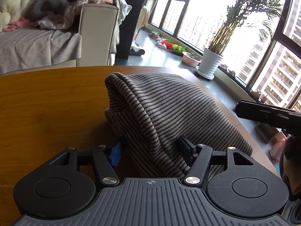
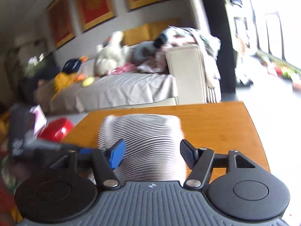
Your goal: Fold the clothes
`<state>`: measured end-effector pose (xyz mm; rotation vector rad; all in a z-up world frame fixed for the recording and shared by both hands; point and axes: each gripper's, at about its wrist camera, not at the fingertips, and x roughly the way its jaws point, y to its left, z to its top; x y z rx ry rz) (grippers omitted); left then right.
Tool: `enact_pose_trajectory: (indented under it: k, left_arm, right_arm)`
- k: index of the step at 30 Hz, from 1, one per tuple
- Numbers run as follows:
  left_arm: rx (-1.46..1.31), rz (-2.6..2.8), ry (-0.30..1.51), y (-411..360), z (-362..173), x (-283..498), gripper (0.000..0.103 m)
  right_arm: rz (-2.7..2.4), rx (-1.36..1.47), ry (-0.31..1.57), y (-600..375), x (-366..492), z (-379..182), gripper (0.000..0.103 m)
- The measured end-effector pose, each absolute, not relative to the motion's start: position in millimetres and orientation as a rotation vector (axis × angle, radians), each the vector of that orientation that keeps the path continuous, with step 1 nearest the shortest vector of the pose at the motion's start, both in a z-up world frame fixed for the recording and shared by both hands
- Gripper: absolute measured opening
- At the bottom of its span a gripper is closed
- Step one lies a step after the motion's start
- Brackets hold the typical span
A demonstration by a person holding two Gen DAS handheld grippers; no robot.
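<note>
Your left gripper [image 1: 150, 148] has its fingers partly spread with a ridge of the striped garment [image 1: 160, 109] bunched between them; whether the pads press it, you cannot tell. Your right gripper [image 2: 152, 154] stands wide, the garment lying on the table [image 2: 216, 124] just ahead of and between its fingers, apparently free. Judge the fold's edge first, then pinch both layers squarely before lifting.
</note>
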<state>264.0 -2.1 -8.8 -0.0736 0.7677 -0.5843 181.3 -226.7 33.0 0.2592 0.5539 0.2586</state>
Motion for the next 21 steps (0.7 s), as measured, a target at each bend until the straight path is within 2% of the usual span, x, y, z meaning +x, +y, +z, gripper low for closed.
enact_pose_trajectory:
  k: [2,4,5,7,8,12,17,20,21]
  left_arm:
    - [-0.073,-0.586,0.771,0,-9,264,0.068]
    - [-0.077,-0.588,0.775,3,-10,265,0.069]
    - [-0.079,-0.589,0.777,5,-10,266,0.07]
    - [-0.085,-0.584,0.782,9,-11,268,0.07]
    - [-0.078,-0.574,0.777,11,-10,268,0.07]
    - [-0.076,-0.572,0.776,17,-9,272,0.071]
    - [-0.097,-0.59,0.777,18,-12,274,0.072]
    - [-0.087,-0.576,0.715,19,6,266,0.06]
    - [-0.073,-0.573,0.672,19,15,262,0.06]
  right_arm:
    - [0.253,0.36,0.616,-239,205,14,0.067]
    - [0.265,0.46,0.683,-247,227,-7,0.076]
    - [0.285,0.533,0.709,-249,233,-17,0.077]
    - [0.324,0.618,0.726,-247,236,-22,0.067]
    - [0.335,0.589,0.706,-242,232,-15,0.058]
    - [0.419,0.435,0.589,-221,207,19,0.048]
    - [0.247,0.292,0.662,-214,207,5,0.047]
    - [0.218,0.277,0.651,-215,200,0,0.047]
    - [0.212,0.255,0.643,-213,198,2,0.047]
